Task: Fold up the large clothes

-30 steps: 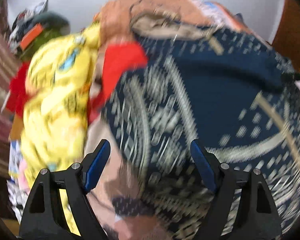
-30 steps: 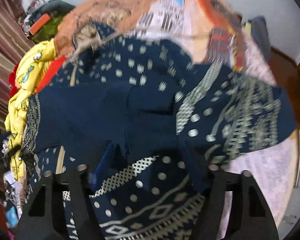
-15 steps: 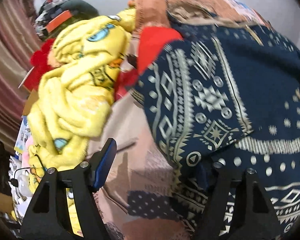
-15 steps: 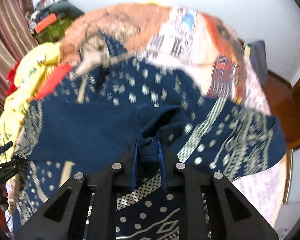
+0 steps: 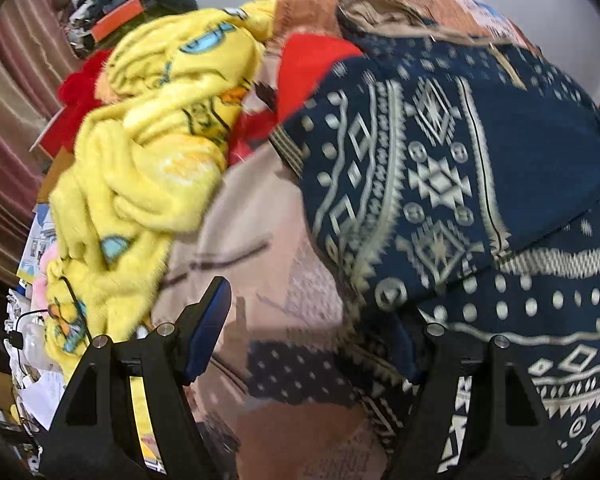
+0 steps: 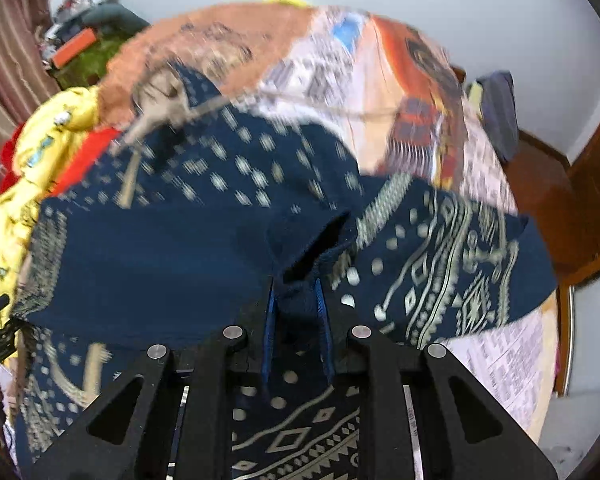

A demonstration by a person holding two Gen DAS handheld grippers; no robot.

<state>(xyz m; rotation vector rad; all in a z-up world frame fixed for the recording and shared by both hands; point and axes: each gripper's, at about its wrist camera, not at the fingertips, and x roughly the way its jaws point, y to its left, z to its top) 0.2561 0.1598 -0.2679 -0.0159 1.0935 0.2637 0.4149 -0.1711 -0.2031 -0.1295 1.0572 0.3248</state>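
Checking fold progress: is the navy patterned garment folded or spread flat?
Partly folded: the navy patterned garment has one layer doubled over another, and the right tongs pinch a bunched edge.

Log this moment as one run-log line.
left gripper: open, at navy patterned garment edge | right gripper: shut on garment fold | bed: underneath

The navy garment [image 5: 440,184] was matt woven cloth with a cream print. The yellow blanket [image 5: 140,168] looked fleecy and soft. The right gripper [image 6: 296,320] — matt black plastic, bright metal pins — stood before a glossy wooden door [image 6: 596,200].
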